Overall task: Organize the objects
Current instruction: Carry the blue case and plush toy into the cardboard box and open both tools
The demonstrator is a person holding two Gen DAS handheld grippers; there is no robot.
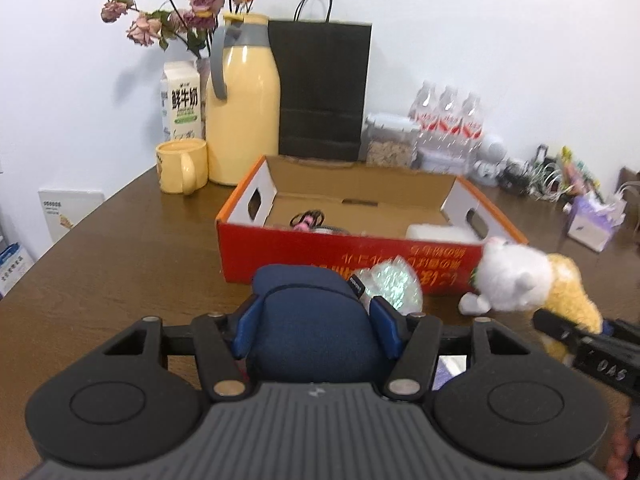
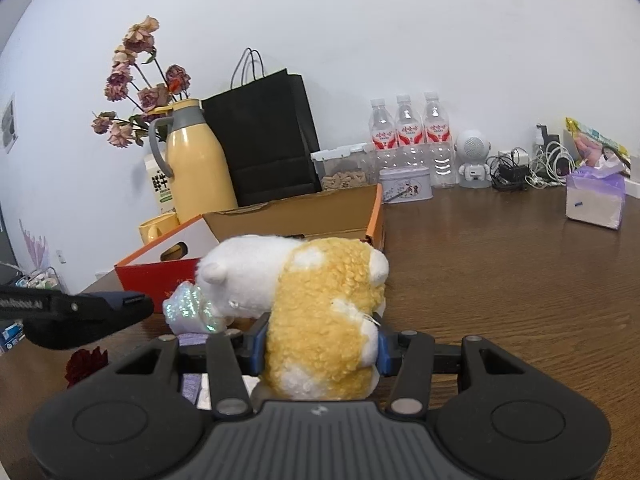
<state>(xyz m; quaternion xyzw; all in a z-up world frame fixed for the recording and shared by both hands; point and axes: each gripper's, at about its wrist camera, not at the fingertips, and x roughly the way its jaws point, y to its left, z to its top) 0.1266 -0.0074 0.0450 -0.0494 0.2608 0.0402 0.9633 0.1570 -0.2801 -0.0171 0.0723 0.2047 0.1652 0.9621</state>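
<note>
My left gripper (image 1: 316, 308) is shut on a dark blue soft pouch (image 1: 312, 320), its blue pads pressed into both sides above the brown table. Just beyond lies an iridescent wrapped bundle (image 1: 394, 284), in front of an open red-and-orange cardboard box (image 1: 280, 252). The box holds a pink-and-black item (image 1: 306, 220) and a white block (image 1: 440, 232). My right gripper (image 2: 320, 344) is shut on a white-and-yellow plush toy (image 2: 320, 320), whose head reaches the bundle (image 2: 192, 308) beside the box (image 2: 288, 212). The left gripper (image 2: 100, 308) with the pouch shows at the left of that view.
Behind the box stand a yellow thermos (image 1: 242, 112), yellow mug (image 1: 182, 166), milk carton (image 1: 180, 100), dried flowers, black paper bag (image 1: 324, 88) and water bottles (image 1: 448, 116). A tissue pack (image 2: 594, 200) and cables (image 2: 528, 168) lie far right. A dark red flower (image 2: 86, 364) lies near.
</note>
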